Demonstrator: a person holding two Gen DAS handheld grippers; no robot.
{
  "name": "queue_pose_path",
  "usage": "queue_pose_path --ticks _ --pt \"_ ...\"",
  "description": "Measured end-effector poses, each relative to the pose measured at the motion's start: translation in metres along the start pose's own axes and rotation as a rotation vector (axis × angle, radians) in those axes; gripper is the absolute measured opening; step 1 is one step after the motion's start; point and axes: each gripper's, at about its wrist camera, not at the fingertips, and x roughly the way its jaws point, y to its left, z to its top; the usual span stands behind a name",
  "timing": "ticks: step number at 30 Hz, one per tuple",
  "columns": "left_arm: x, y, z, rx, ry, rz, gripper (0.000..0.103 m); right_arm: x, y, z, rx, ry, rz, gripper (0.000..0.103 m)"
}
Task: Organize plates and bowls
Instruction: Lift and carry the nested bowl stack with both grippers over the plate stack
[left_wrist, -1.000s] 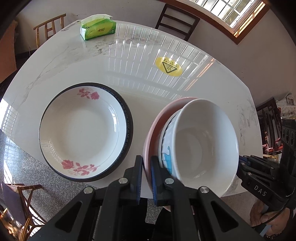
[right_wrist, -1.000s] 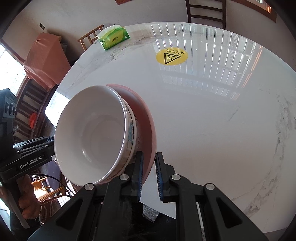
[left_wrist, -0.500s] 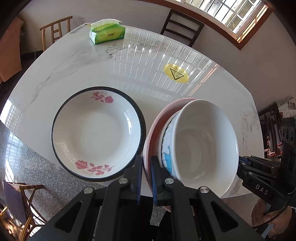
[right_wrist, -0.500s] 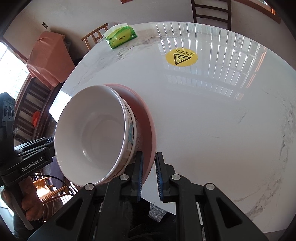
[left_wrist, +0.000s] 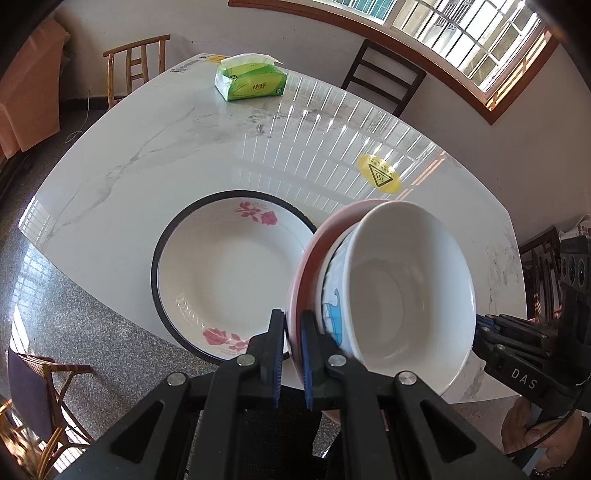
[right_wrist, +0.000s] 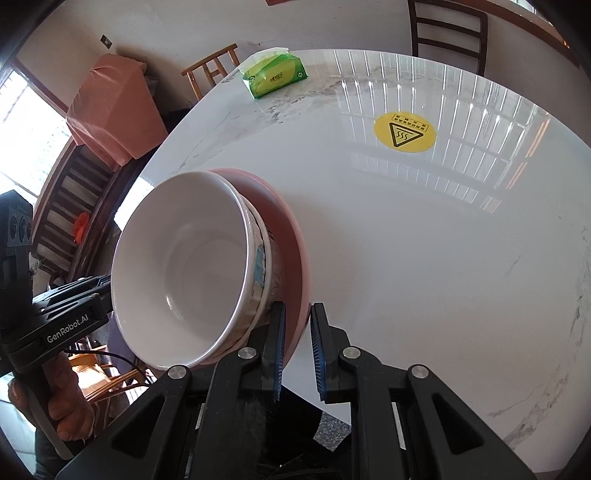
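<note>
A pink plate (left_wrist: 300, 273) carries two nested bowls: a plain white bowl (left_wrist: 406, 291) inside a bowl with blue pictures (left_wrist: 330, 314). My left gripper (left_wrist: 292, 332) is shut on the plate's left rim. My right gripper (right_wrist: 297, 332) is shut on its opposite rim, where the pink plate (right_wrist: 291, 266) and white bowl (right_wrist: 184, 266) also show. The stack hangs above the table's near edge. A white floral plate with a black rim (left_wrist: 225, 277) lies on the table to its left.
The white marble table (left_wrist: 147, 155) holds a green tissue pack (left_wrist: 251, 83) at the far side and a yellow warning sticker (left_wrist: 378, 178). Chairs (left_wrist: 384, 77) stand around the table. The table's near edge drops to a speckled floor (left_wrist: 74, 332).
Both grippers have carried the plate and bowls left toward the floral plate, which now sits nearer the stack in the left wrist view. The grips are unchanged.
</note>
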Motion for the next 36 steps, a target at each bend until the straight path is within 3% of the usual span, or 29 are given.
queue_pose_path --ticks 15,36 --pt "-0.021 0.05 0.013 -0.077 -0.039 0.006 0.007 0.013 0.046 0.023 -0.052 0.009 0.026 0.015" --pt "0.007 0.087 0.029 -0.125 -0.007 0.016 0.006 0.049 0.06 0.044 -0.04 0.054 0.044 0.015"
